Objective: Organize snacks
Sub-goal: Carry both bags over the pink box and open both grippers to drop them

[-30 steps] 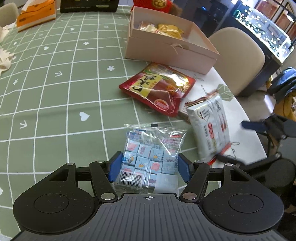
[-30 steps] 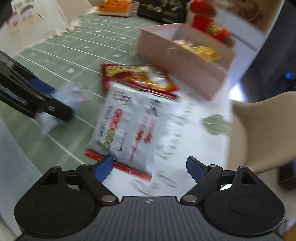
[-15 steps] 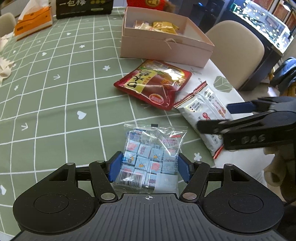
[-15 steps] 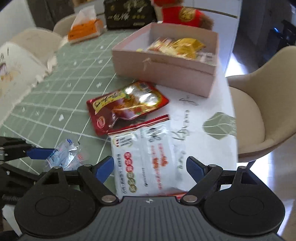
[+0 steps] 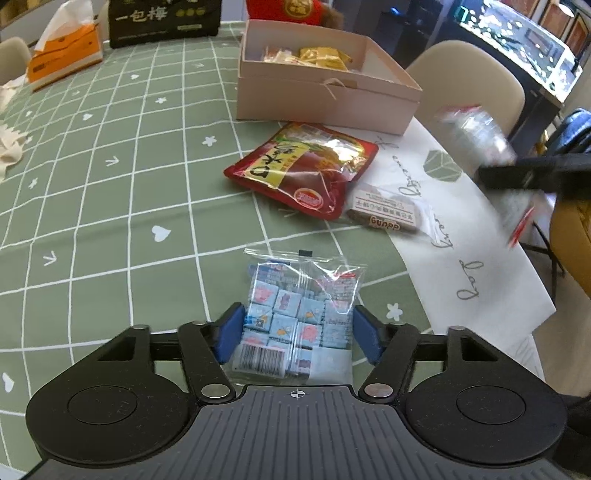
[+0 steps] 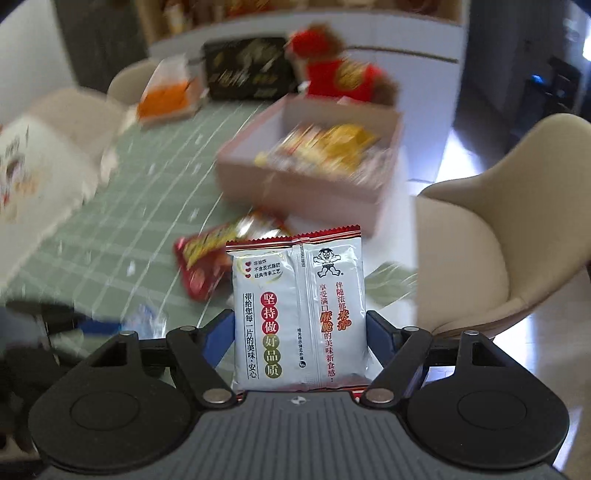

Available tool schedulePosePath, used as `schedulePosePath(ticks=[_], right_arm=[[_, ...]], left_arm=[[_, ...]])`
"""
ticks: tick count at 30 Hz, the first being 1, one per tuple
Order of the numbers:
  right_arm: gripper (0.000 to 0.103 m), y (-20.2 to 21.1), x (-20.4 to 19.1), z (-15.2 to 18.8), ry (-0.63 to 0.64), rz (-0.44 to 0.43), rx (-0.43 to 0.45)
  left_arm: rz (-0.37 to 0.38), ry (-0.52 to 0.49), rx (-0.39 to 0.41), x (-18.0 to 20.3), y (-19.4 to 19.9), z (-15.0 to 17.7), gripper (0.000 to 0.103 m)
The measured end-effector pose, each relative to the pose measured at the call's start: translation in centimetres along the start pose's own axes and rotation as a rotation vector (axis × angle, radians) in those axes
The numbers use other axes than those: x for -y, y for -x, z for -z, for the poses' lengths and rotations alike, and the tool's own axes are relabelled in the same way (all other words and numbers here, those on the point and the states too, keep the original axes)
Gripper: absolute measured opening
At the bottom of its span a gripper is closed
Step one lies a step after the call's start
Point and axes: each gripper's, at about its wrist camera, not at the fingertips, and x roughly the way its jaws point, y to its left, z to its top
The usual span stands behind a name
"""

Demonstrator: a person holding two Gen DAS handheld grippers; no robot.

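A clear bag of blue wrapped candies (image 5: 299, 295) lies on the green checked tablecloth between my left gripper's (image 5: 297, 332) blue pads, which are closing and touch its two sides. My right gripper (image 6: 299, 336) is closing on a white rice-cracker packet (image 6: 299, 295) and holds it upright, off the table. In the left wrist view that packet (image 5: 476, 136) and the right gripper (image 5: 532, 173) are blurred at the right. Beyond them stands an open pink box (image 5: 325, 99) with several yellow snacks inside. A red pouch (image 5: 303, 166) and a small brown bar packet (image 5: 388, 216) lie in front of the box.
An orange tissue box (image 5: 62, 59), a black carton (image 5: 162, 22) and a red plush toy (image 5: 295, 7) stand at the table's far side. A white lettered sheet (image 5: 461, 258) covers the right end of the table. A beige chair (image 5: 469, 85) stands past that edge.
The right gripper's jaws closed on the white packet and lifted it off the table, which uncovered the brown bar packet. The left jaws came in slightly onto the candy bag.
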Motion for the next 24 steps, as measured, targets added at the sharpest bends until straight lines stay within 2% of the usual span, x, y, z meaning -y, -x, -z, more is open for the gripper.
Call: schedulePosePath(ticks=[4,8,11,14,17,19,22,24], right_arm=[[0.076,1.7,1.5,-0.9,-0.035,0.036,0.064],[0.076,2.4,2.2,-1.1,-0.046,0.073,0.105],[0.076,2.5,2.5,-0.8,-0.062,0.054,0.113],[0.076,2.2,2.5,-0.3,-0.068,0.053,0.108],[0.076,1.8,2.9,-0.1,-0.092,0.056,0.091],[0.076,1.9,3.1,0.1,-0.098,0.068,0.090],[0.076,2.6,3.6,0.6,-0.092,0.109,0.104],[0.076,2.6,4.4,1.0,-0.109,0.123,0.094]], left_arm=[[0.054,0.022,0.015,0.0,0.6,-0.3,0.064],[0.074,-0.002,0.113,0.7,3.1,-3.0,0.064],[0.086,0.009,0.225,0.8,5.7,-7.4,0.064],[0.078,0.005,0.295,1.2,6.9,-13.1,0.064],[0.125,0.024,0.372,1.3,6.3,-19.2,0.066],[0.142,0.079,0.364,1.0,4.8,-22.1,0.065],[0.166,0.168,0.395,0.1,3.9,-22.9,0.062],[0.179,0.148,0.382,0.1,3.6,-21.7,0.062]])
